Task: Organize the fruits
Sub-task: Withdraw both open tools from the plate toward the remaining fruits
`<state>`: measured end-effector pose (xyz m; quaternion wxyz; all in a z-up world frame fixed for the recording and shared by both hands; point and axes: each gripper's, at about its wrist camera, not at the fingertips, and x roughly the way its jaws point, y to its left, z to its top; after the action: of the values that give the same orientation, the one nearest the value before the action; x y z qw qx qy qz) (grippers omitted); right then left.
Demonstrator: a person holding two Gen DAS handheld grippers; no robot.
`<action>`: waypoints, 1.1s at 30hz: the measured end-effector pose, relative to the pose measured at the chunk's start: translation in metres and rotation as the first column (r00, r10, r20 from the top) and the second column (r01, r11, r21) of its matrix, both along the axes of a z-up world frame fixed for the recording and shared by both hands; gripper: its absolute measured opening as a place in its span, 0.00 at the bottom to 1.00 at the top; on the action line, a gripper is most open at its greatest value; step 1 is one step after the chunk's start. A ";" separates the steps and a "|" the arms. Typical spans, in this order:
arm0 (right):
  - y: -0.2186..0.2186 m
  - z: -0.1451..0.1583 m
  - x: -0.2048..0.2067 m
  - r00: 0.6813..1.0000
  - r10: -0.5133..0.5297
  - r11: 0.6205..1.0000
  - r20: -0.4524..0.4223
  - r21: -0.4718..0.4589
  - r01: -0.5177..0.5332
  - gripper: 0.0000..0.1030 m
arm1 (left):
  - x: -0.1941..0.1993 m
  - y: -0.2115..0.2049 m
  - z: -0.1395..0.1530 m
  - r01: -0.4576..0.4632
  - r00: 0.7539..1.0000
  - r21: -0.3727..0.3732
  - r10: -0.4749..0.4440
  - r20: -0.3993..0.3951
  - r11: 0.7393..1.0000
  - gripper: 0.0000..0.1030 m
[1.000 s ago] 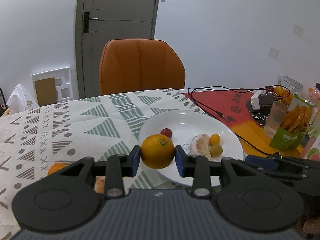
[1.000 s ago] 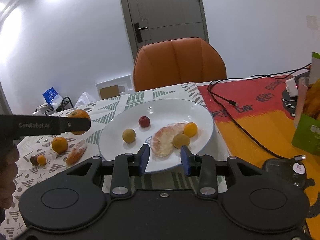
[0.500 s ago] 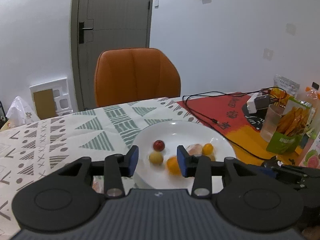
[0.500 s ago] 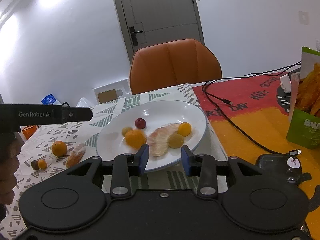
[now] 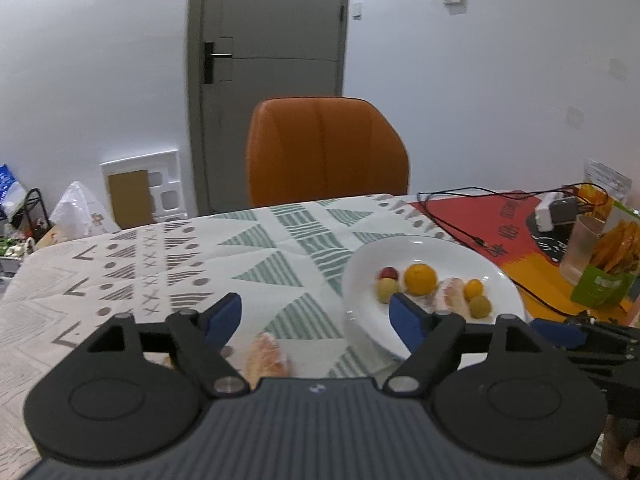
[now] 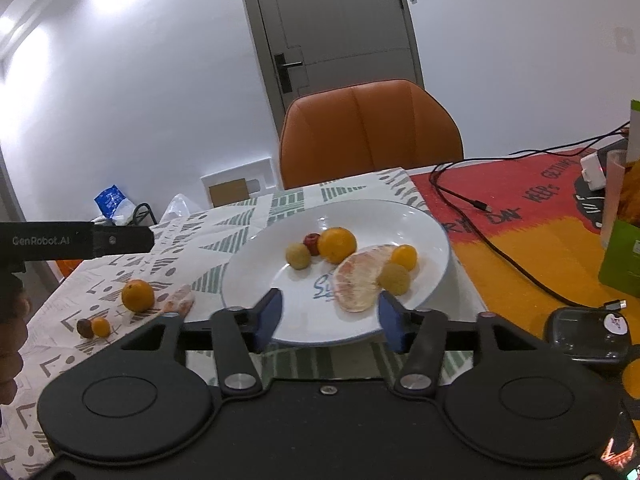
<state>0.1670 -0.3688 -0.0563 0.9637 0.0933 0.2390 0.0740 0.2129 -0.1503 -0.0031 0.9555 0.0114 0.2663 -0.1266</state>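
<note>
So the white plate [image 6: 424,224] sits mid-frame in the right wrist view, on the patterned tablecloth [image 5: 160,264], and there's a decent pile on it: an orange [image 6: 337,245] near the middle, a small red fruit [image 6: 311,241] touching its left side, a greenish-yellow round fruit [image 6: 298,256] just left of that, a peeled pomelo wedge [image 6: 360,278] lower down, plus a small orange fruit [image 6: 404,257] and a tan one [image 6: 394,278] on its right edge. Left gripper [image 5: 316,316] has its jaws wide apart with nothing between them, hanging over the cloth at the plate's left rim. Right gripper [image 6: 330,320] is also spread open and empty, at the plate's near rim. Off the plate, in the lower left of the right wrist view, there's another orange [image 6: 138,295], a pomelo piece [image 6: 180,299] beside it, and a dark little fruit [image 6: 84,328] touching a tiny orange one [image 6: 101,327]. Orange chair [image 6: 370,132] behind the table.
</note>
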 end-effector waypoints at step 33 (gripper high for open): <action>0.063 0.007 0.012 0.988 0.152 0.987 0.019 0.045 -0.153 1.00 | -0.025 0.108 0.007 -0.259 0.964 -0.083 0.263 0.040 0.962 0.93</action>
<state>0.1787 -0.3061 -0.0496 0.9546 0.0963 0.2364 0.1536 0.1882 -0.0427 0.0041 0.9700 -0.0574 0.2359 -0.0095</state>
